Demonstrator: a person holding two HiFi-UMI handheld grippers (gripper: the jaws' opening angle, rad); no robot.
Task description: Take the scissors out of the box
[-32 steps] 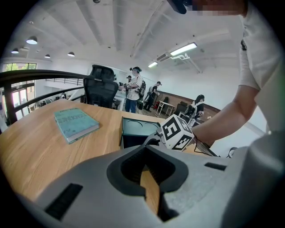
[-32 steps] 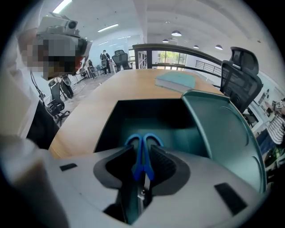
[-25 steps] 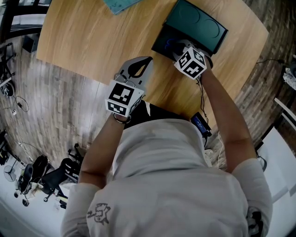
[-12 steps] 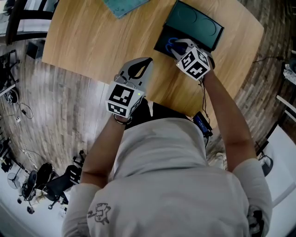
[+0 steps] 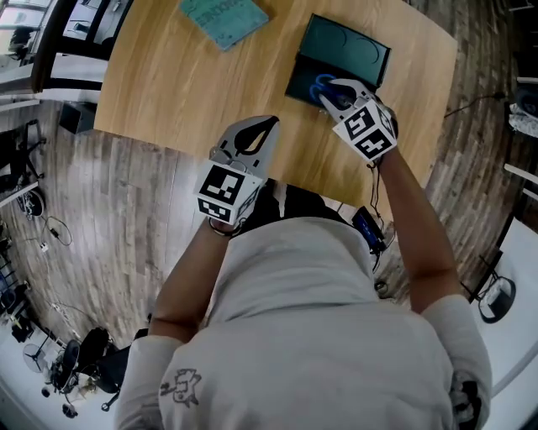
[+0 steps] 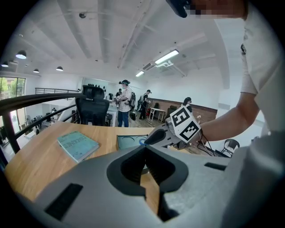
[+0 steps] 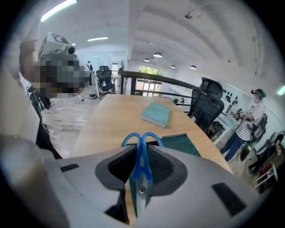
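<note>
The scissors have blue handles and grey blades, and they stand upright between the pads of my right gripper, which is shut on them. In the head view the right gripper holds the scissors just above the open dark teal box at the table's far right. My left gripper hovers over the table's near edge, left of the box, with its jaws shut and nothing in them. The left gripper view shows its closed tips with the right gripper and box beyond.
A teal book lies on the wooden table at the far left of the box. A black office chair and a dark railing stand beyond the table. Several people stand far back in the room.
Both grippers have risen. The right one has lifted out of the box with the scissors, whose blue handles now show above it.
</note>
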